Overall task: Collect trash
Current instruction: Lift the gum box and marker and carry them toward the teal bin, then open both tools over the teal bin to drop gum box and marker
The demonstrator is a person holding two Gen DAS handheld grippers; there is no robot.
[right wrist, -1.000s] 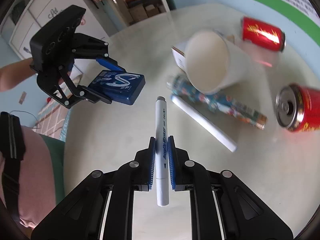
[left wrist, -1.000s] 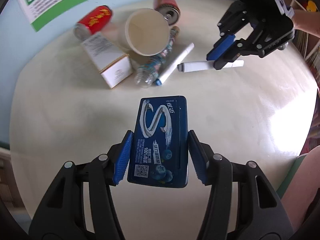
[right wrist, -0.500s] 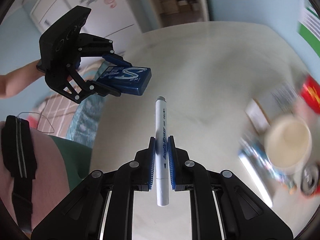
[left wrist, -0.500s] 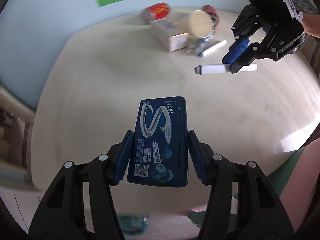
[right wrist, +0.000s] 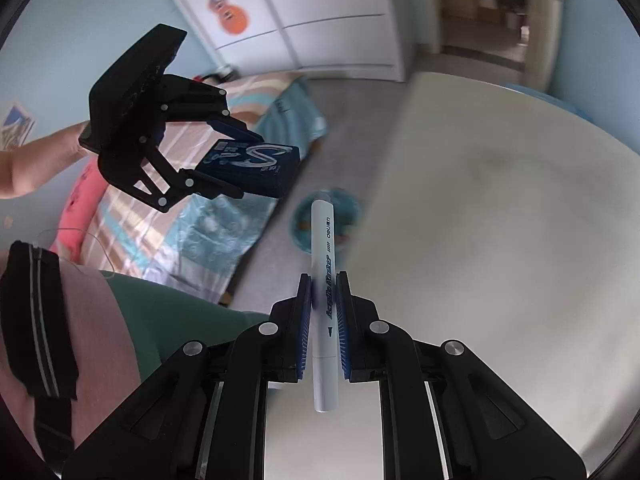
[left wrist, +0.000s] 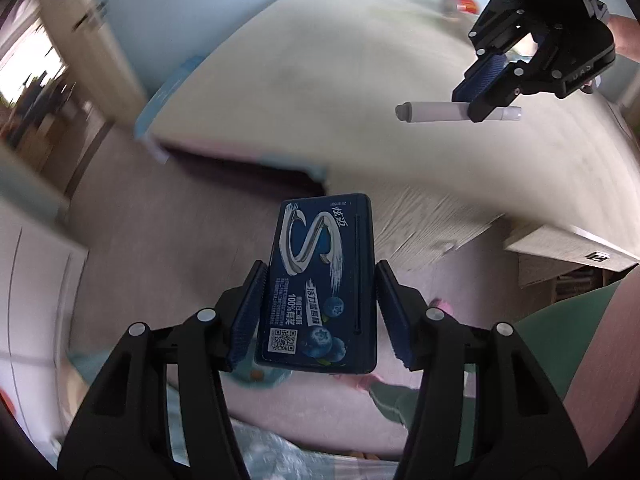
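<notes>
While left fingers [left wrist: 320,312] clamp gum box [left wrist: 320,292], right fingers [right wrist: 323,320] pinch marker [right wrist: 323,308].

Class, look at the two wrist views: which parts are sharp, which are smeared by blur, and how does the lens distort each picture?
Left wrist view: the blue gum box and fingers are sharp, the table and floor streak with blur. Right wrist view: the white marker is crisp, the table edge and the round teal bin smear. Both bend toward dark fisheye rims.

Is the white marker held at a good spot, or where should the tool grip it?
The right tool pinches the white marker across its round barrel from both sides. A mid-barrel grip looks best; the capped tip juts forward and the tail behind.
</notes>
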